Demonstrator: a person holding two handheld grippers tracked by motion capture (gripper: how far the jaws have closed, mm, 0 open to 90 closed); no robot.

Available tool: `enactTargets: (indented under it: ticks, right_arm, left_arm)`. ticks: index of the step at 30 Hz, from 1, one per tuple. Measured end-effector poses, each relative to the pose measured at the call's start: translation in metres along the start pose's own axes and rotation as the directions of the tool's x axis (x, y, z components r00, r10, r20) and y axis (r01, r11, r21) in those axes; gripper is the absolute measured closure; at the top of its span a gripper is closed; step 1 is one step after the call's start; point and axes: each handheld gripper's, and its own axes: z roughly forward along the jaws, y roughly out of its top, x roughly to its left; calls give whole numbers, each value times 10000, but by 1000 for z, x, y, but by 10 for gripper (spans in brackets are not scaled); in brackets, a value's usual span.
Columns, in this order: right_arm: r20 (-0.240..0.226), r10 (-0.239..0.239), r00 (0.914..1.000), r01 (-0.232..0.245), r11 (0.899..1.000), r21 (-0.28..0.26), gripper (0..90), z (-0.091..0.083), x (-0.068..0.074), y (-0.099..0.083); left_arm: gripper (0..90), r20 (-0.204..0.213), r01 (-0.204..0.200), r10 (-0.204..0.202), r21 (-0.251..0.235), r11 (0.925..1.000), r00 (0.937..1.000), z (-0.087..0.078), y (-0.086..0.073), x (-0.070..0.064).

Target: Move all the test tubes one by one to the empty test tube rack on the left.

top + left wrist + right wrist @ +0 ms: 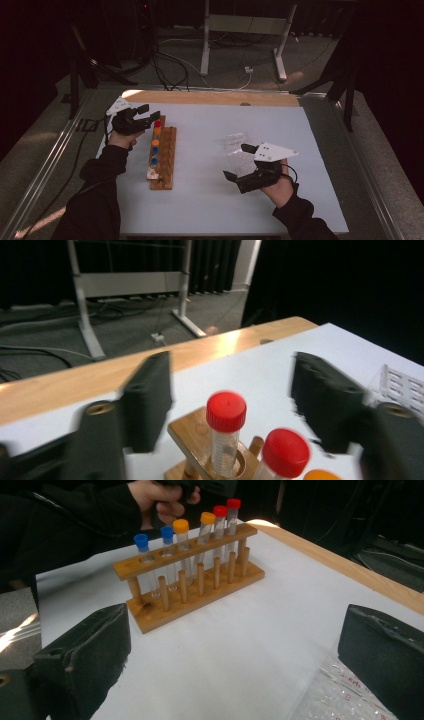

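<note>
A wooden tube rack (169, 161) lies on the white table at the left and holds several capped tubes. From the far end their caps run red (158, 123), orange, then blue. My left gripper (151, 112) stands open at the rack's far end. In the left gripper view (235, 382) its jaws straddle the end red-capped tube (226, 412) without touching it. A second red-capped tube (286, 452) stands just behind. My right gripper (237, 161) is open and holds nothing, low over a clear plastic bag (235, 144). It faces the rack (195, 575) from a distance.
The bag's crinkled edge (340, 695) lies under my right jaw. A wooden strip (210, 97) runs along the table's far edge. Beyond it the floor holds cables and a metal frame (245, 30). Bare white tabletop (210, 200) lies between rack and bag.
</note>
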Motion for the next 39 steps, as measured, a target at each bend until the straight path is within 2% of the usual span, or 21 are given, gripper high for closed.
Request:
enactTargets:
  ticks: [5, 9, 11, 13, 17, 22, 24, 27, 29, 30, 32, 39]
  right_arm:
    - [80, 24, 10000, -24, 10000, -48, 8, -2, -2, 0]
    - [147, 53, 9999, -52, 10000, -72, 8, -3, -4, 0]
    - [208, 19, 9998, -17, 10000, -90, 8, -3, -4, -1]
    - [217, 29, 9998, -26, 9999, -139, 8, -3, -4, -1]
    - [294, 7, 9996, -1, 9998, -215, 8, -4, -5, 0]
    - [361, -4, 9993, 13, 9997, -252, 7, -6, -4, -1]
    - [373, 10, 9993, 1, 9996, -300, 7, -8, -5, -2]
    - [421, 54, 9991, -42, 9995, -307, 7, -10, -6, -3]
    - [480, 57, 9988, -43, 9996, -290, 8, -12, -7, -5]
    - [496, 77, 9987, -62, 9996, -285, 8, -12, -7, -5]
    - [527, 114, 9985, -99, 9996, -273, 8, -13, -8, -7]
    - [647, 315, 9974, -306, 9994, -144, 7, -16, -11, -17]
  left_arm:
    - [159, 405, -18, 15, 81, 10000, 9992, -15, 16, -7]
    - [95, 670, -146, 138, 120, 9998, 9977, -29, 24, -15]
    - [59, 992, -261, 234, 254, 9993, 9948, -35, 26, -19]
    - [17, 1511, -368, 310, 354, 9987, 9880, -42, 27, -22]
    - [10, 1864, -621, 485, 675, 9958, 9813, -53, 28, -31]
    - [6, 2206, -877, 692, 751, 9933, 9729, -68, 22, -41]
    - [6, 2232, -943, 738, 826, 9921, 9720, -74, 17, -44]
    - [7, 2376, -837, 641, 736, 9938, 9692, -81, 9, -47]
    - [7, 2401, -899, 684, 799, 9927, 9683, -85, 4, -50]
    - [6, 2495, -918, 691, 801, 9926, 9659, -88, 1, -52]
    - [6, 2493, -911, 687, 792, 9927, 9660, -91, -2, -55]
    - [7, 2821, -977, 735, 724, 9926, 9566, -102, -20, -66]
